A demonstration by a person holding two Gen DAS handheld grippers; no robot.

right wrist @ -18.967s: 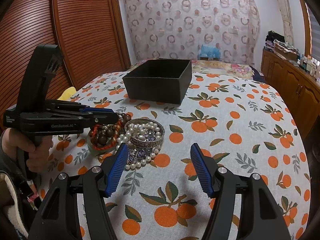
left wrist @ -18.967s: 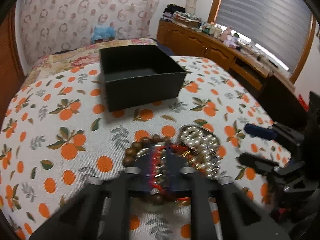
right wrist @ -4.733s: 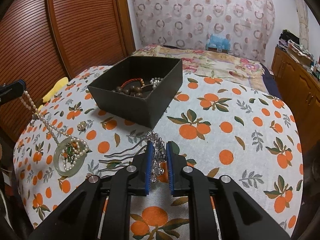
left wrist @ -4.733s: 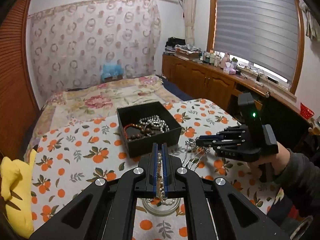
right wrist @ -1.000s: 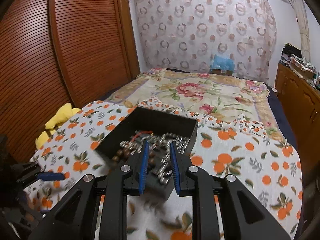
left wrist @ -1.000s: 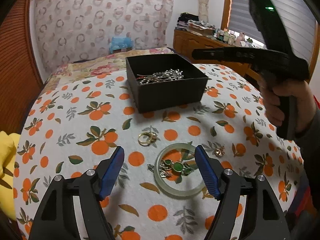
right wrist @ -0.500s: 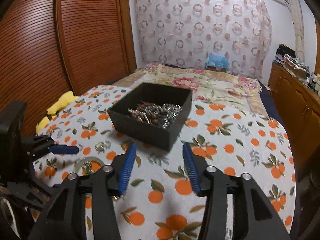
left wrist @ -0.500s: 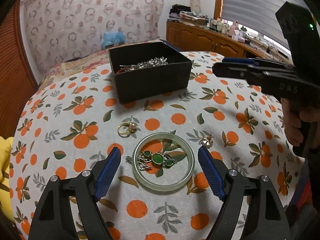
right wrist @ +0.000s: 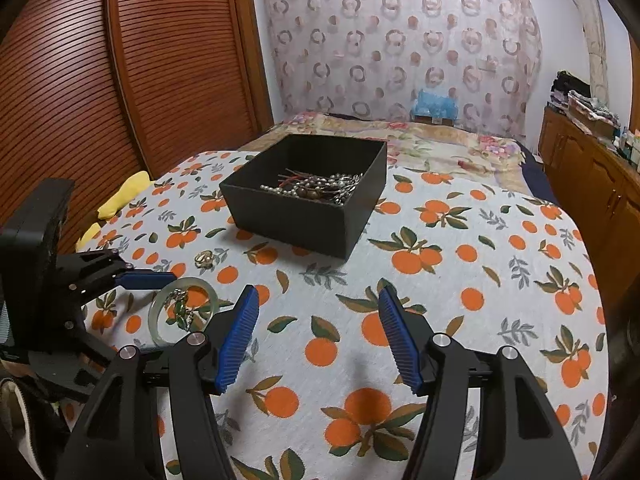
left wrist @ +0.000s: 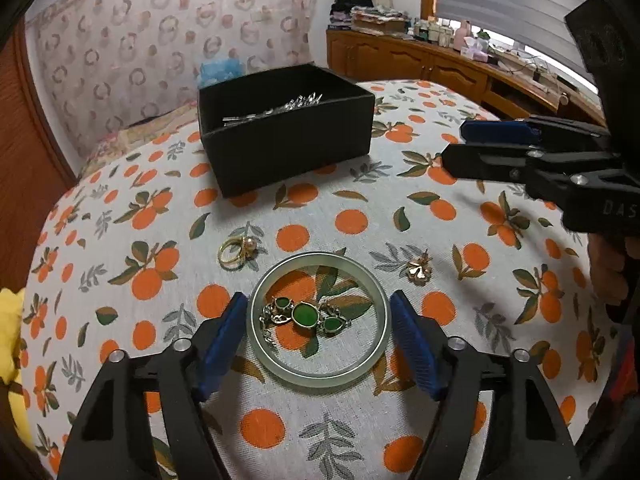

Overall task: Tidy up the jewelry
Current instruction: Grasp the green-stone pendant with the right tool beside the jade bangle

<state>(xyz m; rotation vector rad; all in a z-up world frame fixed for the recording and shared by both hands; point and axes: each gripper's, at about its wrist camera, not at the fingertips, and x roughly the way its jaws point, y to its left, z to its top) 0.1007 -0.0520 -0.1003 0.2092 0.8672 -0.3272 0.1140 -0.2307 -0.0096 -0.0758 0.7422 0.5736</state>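
Left gripper low over the table, jaws spread and closing either side of the pale green bangle, pads just clear of its rim. Right gripper over bare cloth, jaws wide, opening, empty. Black box of jewelry beyond; gold ring and small earring loose near the bangle.

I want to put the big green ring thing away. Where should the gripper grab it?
Take the pale green bangle across its outer rim, coming from above. It lies flat, and the closing left gripper already straddles it, so a pinch across opposite edges probably suits.
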